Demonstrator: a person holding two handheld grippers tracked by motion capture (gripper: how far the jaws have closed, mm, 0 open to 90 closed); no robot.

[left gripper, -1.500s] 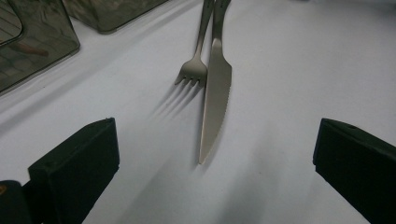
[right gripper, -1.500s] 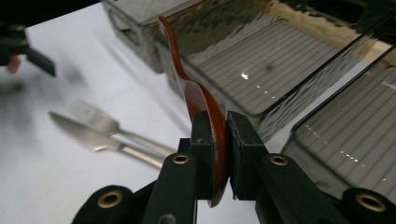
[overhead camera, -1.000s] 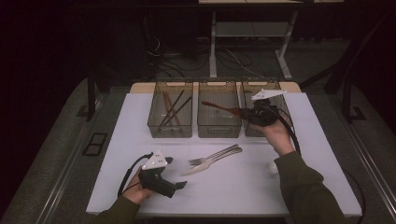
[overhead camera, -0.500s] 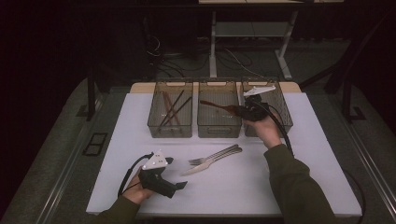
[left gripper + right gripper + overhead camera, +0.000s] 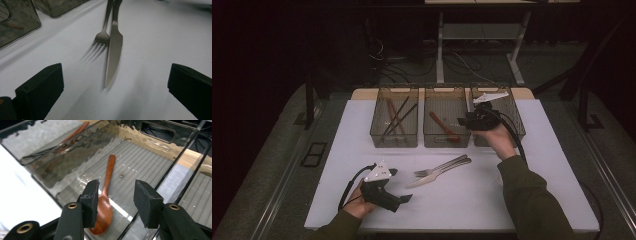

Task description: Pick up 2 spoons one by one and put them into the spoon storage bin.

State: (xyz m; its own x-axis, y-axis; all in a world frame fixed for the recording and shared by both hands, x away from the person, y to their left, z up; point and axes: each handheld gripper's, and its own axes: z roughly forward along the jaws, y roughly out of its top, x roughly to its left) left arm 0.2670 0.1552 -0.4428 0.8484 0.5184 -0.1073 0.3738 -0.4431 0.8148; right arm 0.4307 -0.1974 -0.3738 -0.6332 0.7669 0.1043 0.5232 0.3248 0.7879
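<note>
A wooden spoon (image 5: 443, 126) (image 5: 105, 206) lies on the floor of the middle clear bin (image 5: 447, 142). My right gripper (image 5: 460, 121) (image 5: 116, 192) hovers over that bin's right side. Its jaws have just been opening and stand apart with nothing between them, the spoon lying below. My left gripper (image 5: 404, 200) (image 5: 115, 68) rests on the white table near the front left, jaws wide open. Just ahead of it a metal fork (image 5: 442, 165) (image 5: 102, 37) and a knife (image 5: 434, 176) (image 5: 114, 50) lie side by side.
The left bin (image 5: 394, 140) holds dark and wooden chopsticks (image 5: 396, 115). The right bin (image 5: 513, 117) sits partly behind my right hand. The white table top (image 5: 472, 200) ends close in front of my left hand.
The right gripper held the wooden spoon over the middle bin; it has let go, its jaws have opened, and the spoon now lies in the bin. The left gripper has not moved.
</note>
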